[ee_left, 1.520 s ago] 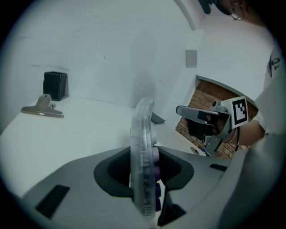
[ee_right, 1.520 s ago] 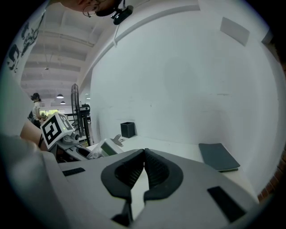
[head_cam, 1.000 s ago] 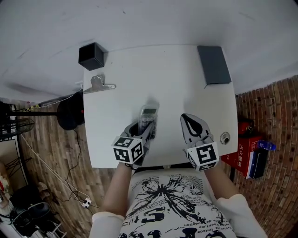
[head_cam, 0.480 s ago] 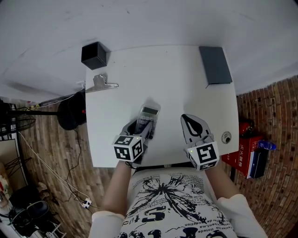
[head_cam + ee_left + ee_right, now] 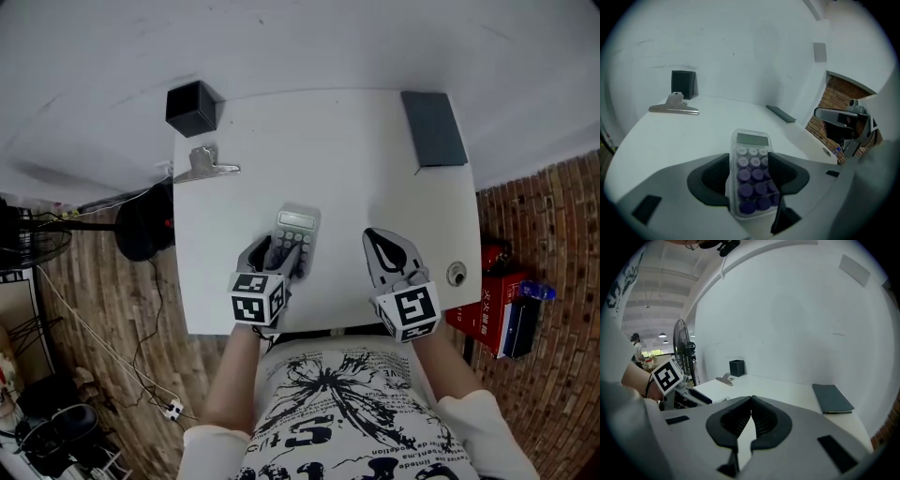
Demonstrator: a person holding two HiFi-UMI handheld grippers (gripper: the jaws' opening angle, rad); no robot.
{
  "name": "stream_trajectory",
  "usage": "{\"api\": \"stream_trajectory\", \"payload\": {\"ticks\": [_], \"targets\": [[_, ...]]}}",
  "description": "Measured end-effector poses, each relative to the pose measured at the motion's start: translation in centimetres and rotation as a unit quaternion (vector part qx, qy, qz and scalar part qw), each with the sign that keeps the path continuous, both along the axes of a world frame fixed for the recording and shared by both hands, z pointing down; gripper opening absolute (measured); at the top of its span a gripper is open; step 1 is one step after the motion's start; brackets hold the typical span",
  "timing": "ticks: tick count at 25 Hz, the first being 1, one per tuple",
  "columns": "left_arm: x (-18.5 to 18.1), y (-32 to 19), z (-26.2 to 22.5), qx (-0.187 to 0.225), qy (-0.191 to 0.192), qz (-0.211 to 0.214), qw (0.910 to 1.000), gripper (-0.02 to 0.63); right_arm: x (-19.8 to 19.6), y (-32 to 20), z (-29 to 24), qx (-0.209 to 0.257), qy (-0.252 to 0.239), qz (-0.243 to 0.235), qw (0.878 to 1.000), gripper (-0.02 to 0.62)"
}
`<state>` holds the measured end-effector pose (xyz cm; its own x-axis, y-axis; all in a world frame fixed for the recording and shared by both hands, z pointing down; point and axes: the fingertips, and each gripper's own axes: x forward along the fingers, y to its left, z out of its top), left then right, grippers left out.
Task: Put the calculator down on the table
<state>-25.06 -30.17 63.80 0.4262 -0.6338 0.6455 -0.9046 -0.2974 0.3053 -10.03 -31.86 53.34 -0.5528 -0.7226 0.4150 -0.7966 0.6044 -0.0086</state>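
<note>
Left gripper (image 5: 279,253), jaws opening around the calculator (image 5: 296,222), which lay flat on the table (image 5: 356,159) between them, unclamped. You were at release; next you would need to back out without nudging it.

My white table (image 5: 366,169) carries a black box (image 5: 191,109) at its far left corner, a metal clip (image 5: 208,165) near it, a dark notebook (image 5: 432,129) at the far right corner, and the calculator (image 5: 296,234) lying keys-up near my edge, well apart from the others
</note>
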Motion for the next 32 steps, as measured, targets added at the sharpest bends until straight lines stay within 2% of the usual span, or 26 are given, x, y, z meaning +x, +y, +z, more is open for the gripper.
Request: {"api": "stream_trajectory", "payload": {"ticks": [4, 7, 12, 21, 24, 32], "targets": [[-0.2, -0.2, -1.4, 0.021, 0.007, -0.01, 0.9997, 0.258, -0.4, 0.3, -0.5, 0.005, -0.002, -0.001, 1.0, 0.015], [-0.7, -0.5, -2.9, 0.045, -0.01, -0.003, 0.9989, 0.258, -0.5, 0.4, -1.1, 0.012, -0.004, 0.003, 1.0, 0.014], [-1.8, -1.0, -7.6, 0.102, -0.009, -0.014, 0.9947, 0.193, -0.5, 0.4, -3.1, 0.03, -0.009, 0.006, 0.999, 0.015], [-3.0, -0.3, -17.6, 0.221, 0.005, -0.03, 0.9748, 0.026, -0.3, 1.2, -7.7, 0.075, -0.026, 0.009, 0.997, 0.015], [-3.0, 0.8, -20.0, 0.249, 0.009, -0.025, 0.9681, 0.014, -0.2, 2.0, -8.9, 0.086, -0.032, 0.006, 0.996, 0.015], [-2.8, 3.7, -23.9, 0.3, -0.026, 0.01, 0.9534, 0.014, -0.3, 3.4, -11.3, 0.114, -0.037, -0.007, 0.993, 0.014]]}}
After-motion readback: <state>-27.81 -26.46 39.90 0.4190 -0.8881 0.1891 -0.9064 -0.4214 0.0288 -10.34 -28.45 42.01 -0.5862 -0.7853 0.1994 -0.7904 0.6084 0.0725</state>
